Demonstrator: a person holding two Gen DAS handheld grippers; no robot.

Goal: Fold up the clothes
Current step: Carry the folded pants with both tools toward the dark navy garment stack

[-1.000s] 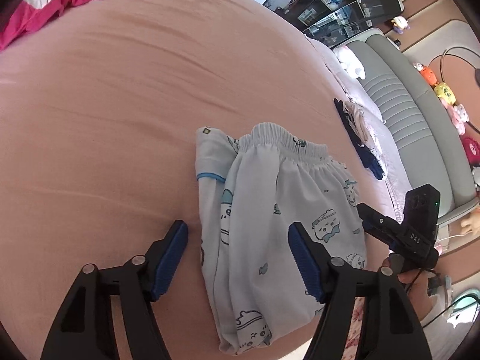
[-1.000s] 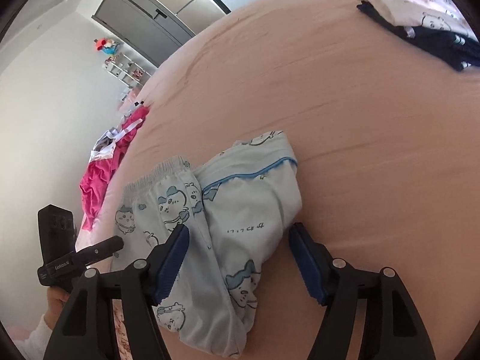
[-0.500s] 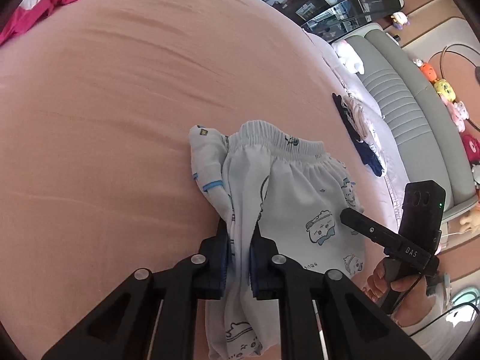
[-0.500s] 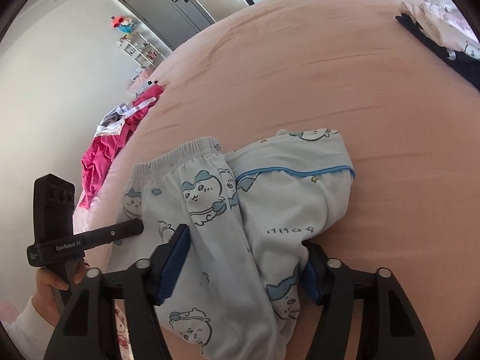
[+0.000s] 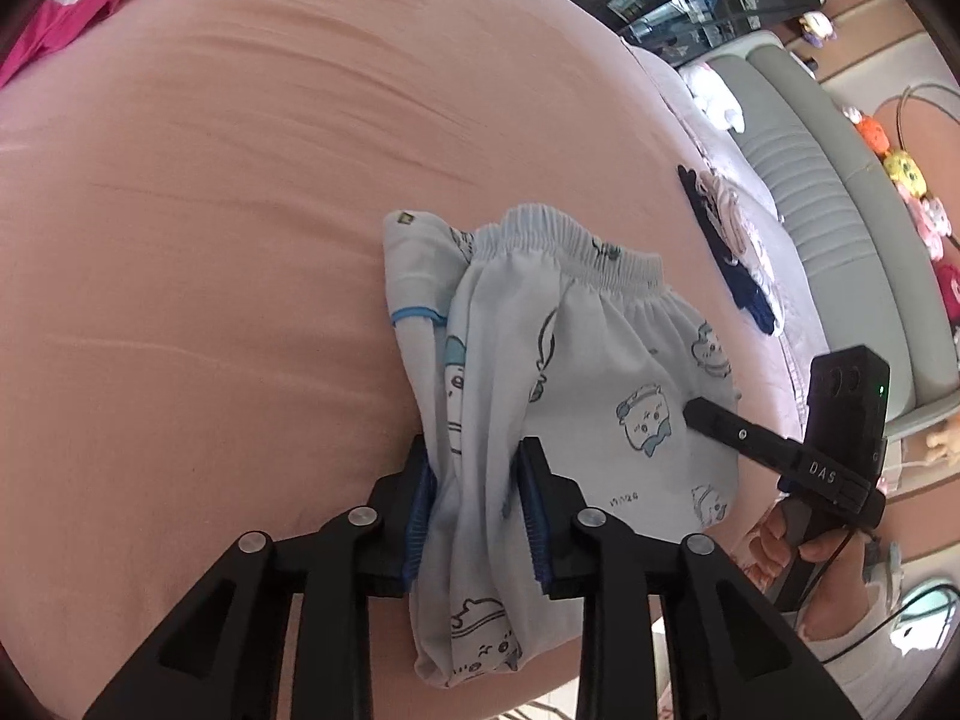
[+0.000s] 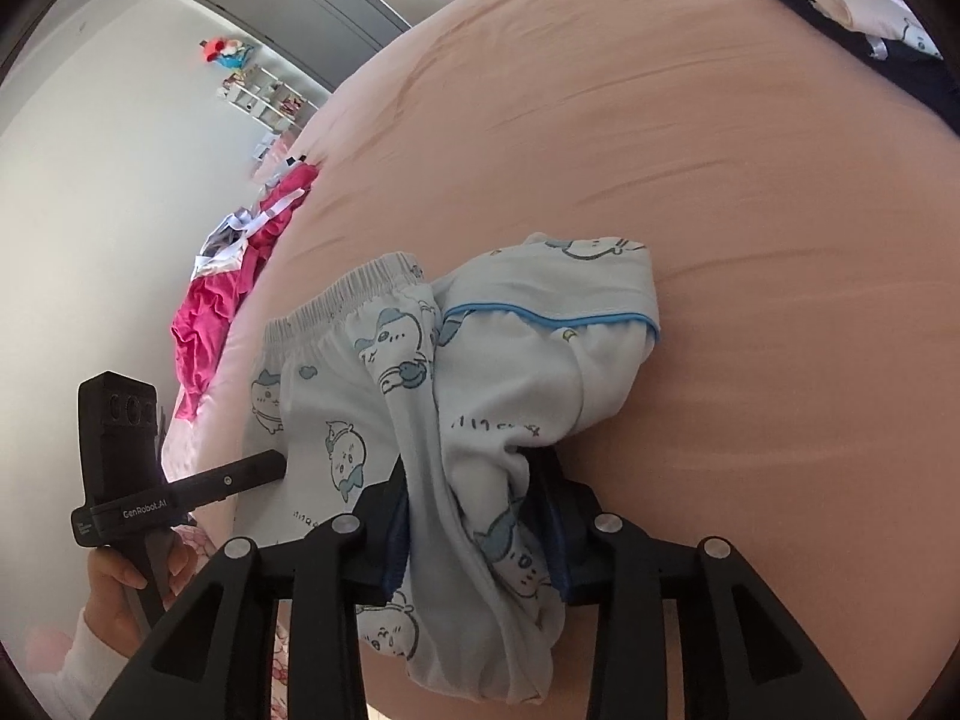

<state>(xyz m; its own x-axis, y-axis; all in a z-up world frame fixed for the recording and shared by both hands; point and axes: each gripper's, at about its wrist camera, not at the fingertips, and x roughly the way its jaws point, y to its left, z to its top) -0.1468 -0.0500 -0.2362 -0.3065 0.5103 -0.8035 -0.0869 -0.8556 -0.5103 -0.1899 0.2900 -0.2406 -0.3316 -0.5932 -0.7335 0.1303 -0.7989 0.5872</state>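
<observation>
A pale blue pyjama bundle [image 5: 600, 372] with cartoon prints, an elastic waistband and blue piping lies on the pink bed sheet [image 5: 210, 240], near its front edge. My left gripper [image 5: 474, 456] has the bundle's left fold bunched between its pads; its jaws are opening, and the pads still touch the cloth. My right gripper [image 6: 474, 474] grips the bundle [image 6: 528, 360] at its right side, jaws closing, the cloth puckered between them. Each wrist view shows the other gripper beside the bundle, held in a hand: the right gripper [image 5: 780, 450] and the left gripper [image 6: 180, 492].
A pink and white clothes heap [image 6: 222, 324] lies at the bed's far left. Dark navy and pale garments [image 5: 732, 252] lie at the right edge. Beyond stand a grey padded headboard [image 5: 840, 210] with plush toys [image 5: 900, 162], and a grey wardrobe [image 6: 336, 6].
Both grippers went from open astride the bundle to closed on it. The left pinched tight, then widened a little. The cloth is now bunched and pulled up between the pads.
</observation>
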